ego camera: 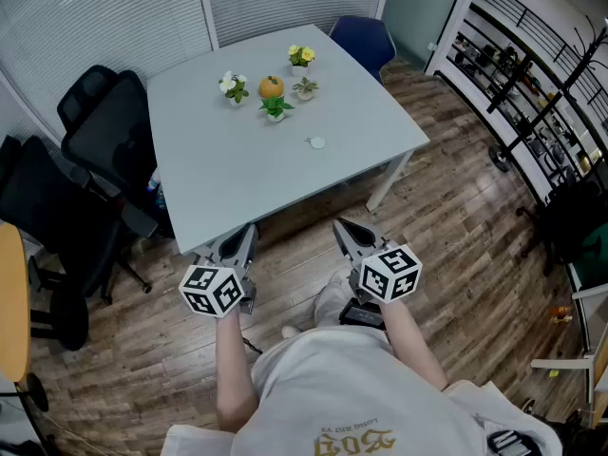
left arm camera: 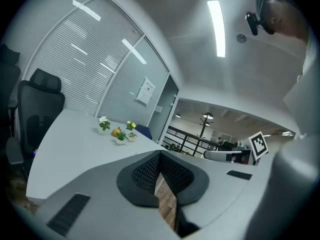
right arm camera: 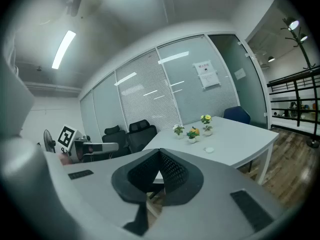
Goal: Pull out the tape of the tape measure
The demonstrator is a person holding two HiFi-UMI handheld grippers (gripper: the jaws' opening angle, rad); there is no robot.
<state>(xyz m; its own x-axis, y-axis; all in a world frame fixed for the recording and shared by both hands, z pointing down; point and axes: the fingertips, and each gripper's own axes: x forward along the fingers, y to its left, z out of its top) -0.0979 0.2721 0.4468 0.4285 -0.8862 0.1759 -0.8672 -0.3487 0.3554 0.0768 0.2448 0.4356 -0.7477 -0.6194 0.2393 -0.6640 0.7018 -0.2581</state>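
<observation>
A small round white tape measure (ego camera: 316, 142) lies alone on the grey table (ego camera: 228, 169), right of its middle; in the right gripper view the tape measure (right arm camera: 209, 149) is a pale disc on the tabletop. My left gripper (ego camera: 249, 232) hovers at the table's near edge, shut and empty. To its right, my right gripper (ego camera: 342, 226) hangs just off the near edge over the wood floor, also shut with nothing in it. Both are well short of the tape measure. In the gripper views the left gripper (left arm camera: 160, 156) and the right gripper (right arm camera: 159, 154) show their jaws closed together.
Several small potted plants and an orange pumpkin (ego camera: 271, 86) stand at the table's far side. Black office chairs (ego camera: 104, 131) sit to the left, a blue chair (ego camera: 363, 38) behind the table. Black shelving (ego camera: 532, 74) lines the right wall.
</observation>
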